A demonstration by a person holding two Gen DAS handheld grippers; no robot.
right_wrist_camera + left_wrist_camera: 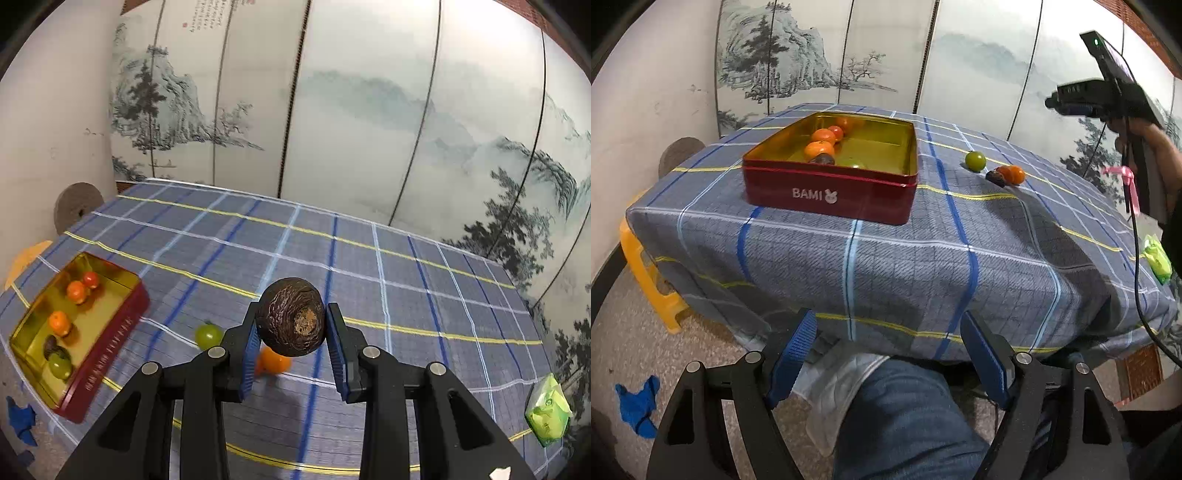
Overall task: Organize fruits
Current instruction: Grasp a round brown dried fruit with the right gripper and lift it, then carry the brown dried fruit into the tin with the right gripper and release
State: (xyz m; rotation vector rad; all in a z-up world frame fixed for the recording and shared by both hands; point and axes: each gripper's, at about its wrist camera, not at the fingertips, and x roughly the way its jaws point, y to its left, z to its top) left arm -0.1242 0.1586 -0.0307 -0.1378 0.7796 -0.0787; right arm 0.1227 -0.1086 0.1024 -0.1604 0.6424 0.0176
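Observation:
A red tin (831, 199) with a gold inside stands on the checked tablecloth and holds oranges (820, 147), a red fruit, a dark one and a green one (61, 365). Loose on the cloth to its right lie a green fruit (975, 161), an orange (1012, 174) and a dark brown piece (994, 177). My right gripper (291, 325) is shut on a round, wrinkled dark brown fruit (291, 321), raised above the cloth over the loose orange (273, 362) and green fruit (208, 334). My left gripper (890, 354) stands open with nothing in it, below the table's near edge.
A person's knee in jeans (905, 413) is under the left gripper. A yellow stool (646, 273) stands at the table's left, with a blue cloth (637, 406) on the floor. A green packet (546, 410) lies at the right edge. A painted folding screen (369, 129) backs the table.

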